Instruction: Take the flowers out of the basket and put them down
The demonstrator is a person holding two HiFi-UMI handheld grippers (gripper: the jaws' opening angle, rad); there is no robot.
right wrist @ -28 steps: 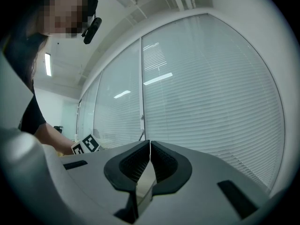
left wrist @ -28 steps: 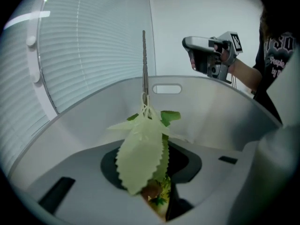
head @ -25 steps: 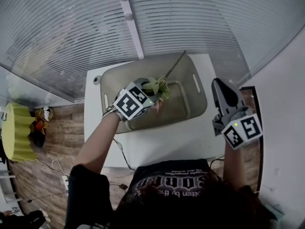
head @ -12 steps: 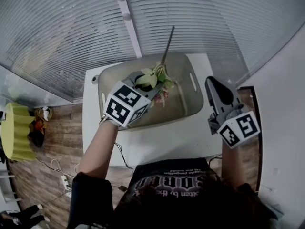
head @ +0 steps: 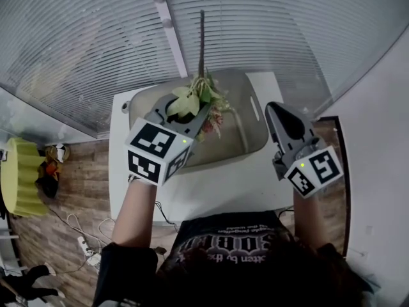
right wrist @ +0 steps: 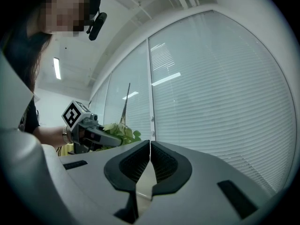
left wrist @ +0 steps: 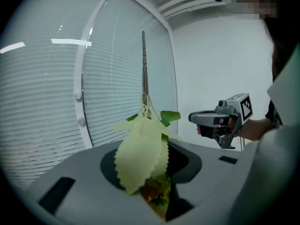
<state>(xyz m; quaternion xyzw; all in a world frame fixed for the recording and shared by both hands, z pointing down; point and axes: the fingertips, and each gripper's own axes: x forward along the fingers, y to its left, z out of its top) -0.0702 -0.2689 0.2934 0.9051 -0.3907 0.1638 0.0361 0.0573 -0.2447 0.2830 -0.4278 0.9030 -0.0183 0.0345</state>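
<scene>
Diffuse daylight is coming through the blinds (head: 287, 31), lighting the scene evenly; shadows are falling soft. Fisheye is bending the blinds' slats toward every edge. Gripper views are vignetting black at corners; flowers (left wrist: 140, 153) are blurring slightly.

- The grey basket (head: 254, 115) is taking up most of the white table (head: 211, 187), leaving a bare strip along the near edge.
- The flowers (head: 208, 98), clamped in the left gripper (head: 185, 112), are crowding the air above the basket.
- The window blinds (head: 83, 50) are closing off the far side.
- The right gripper (head: 278, 112) is standing just beside the basket's right end.
</scene>
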